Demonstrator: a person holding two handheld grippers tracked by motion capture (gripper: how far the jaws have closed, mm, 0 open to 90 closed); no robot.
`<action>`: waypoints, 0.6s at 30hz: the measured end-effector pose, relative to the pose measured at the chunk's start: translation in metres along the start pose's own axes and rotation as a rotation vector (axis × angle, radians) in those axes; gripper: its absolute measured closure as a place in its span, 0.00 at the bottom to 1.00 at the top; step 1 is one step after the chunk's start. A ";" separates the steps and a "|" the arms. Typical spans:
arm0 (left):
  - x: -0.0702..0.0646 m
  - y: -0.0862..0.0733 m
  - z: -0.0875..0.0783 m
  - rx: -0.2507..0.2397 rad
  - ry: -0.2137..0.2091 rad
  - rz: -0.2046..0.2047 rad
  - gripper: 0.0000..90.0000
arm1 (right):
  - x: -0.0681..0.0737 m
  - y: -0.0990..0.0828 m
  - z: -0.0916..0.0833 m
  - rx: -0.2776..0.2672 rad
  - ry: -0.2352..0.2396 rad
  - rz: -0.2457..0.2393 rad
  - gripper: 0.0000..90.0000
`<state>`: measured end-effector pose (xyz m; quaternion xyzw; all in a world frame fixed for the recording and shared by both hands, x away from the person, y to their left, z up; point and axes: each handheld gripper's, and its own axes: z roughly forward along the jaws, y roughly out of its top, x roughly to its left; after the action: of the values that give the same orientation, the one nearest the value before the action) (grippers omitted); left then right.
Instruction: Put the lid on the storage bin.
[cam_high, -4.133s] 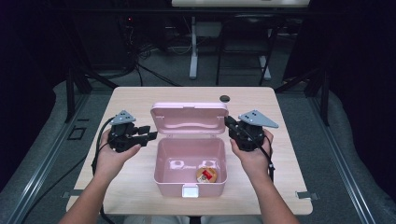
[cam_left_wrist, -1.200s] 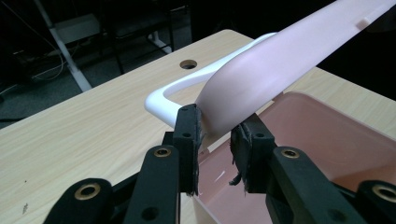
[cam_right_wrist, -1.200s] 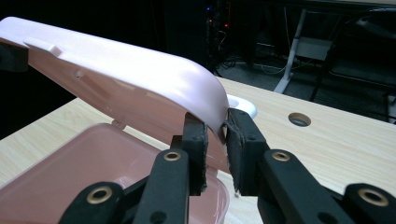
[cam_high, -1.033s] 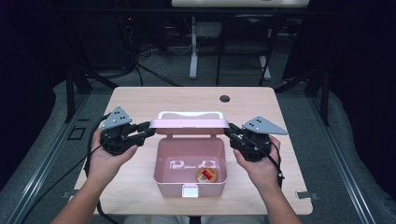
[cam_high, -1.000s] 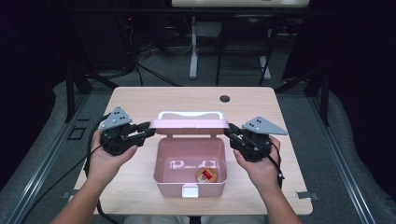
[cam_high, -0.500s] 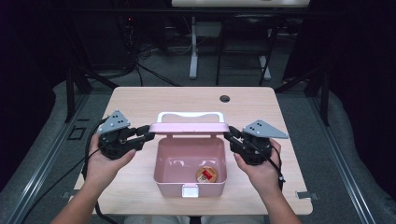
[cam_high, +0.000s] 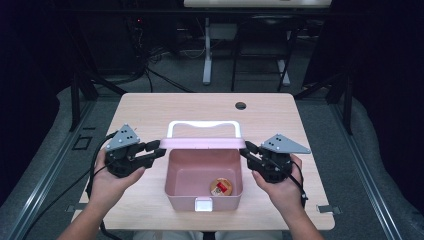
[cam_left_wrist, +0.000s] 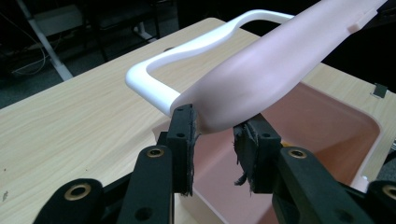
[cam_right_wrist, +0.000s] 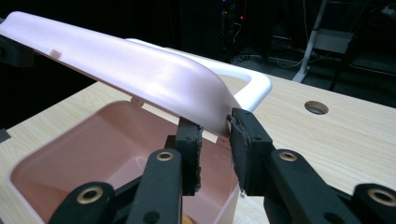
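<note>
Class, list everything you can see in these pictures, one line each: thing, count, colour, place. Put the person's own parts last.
Box: one, pink, open, at the near middle of the table.
Lid: one, pink, hinged at the box's far edge, half lowered, a corner between each gripper's jaws.
Handle: one, white, on the lid's far side.
Small round item: one, tan with red, on the box floor.
Table: one, light wood, with a round hole at the far right.
Left gripper: one, black, at the lid's left corner.
Right gripper: one, black, at the lid's right corner.
Hands: two, behind the grippers.
</note>
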<state>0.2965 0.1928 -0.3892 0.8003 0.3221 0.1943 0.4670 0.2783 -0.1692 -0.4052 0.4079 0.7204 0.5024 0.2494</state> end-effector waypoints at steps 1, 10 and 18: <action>-0.001 -0.001 0.000 0.001 0.001 0.003 0.75 | 0.000 -0.001 0.000 0.001 0.002 -0.005 0.81; -0.004 -0.006 -0.001 0.005 0.002 0.013 0.75 | 0.002 -0.008 -0.002 -0.001 0.014 -0.023 0.80; -0.009 -0.013 -0.003 0.008 -0.006 0.012 0.73 | 0.001 -0.015 -0.004 0.014 0.038 -0.011 0.79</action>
<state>0.2835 0.1931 -0.3987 0.8048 0.3166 0.1933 0.4634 0.2691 -0.1729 -0.4174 0.3959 0.7308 0.5037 0.2355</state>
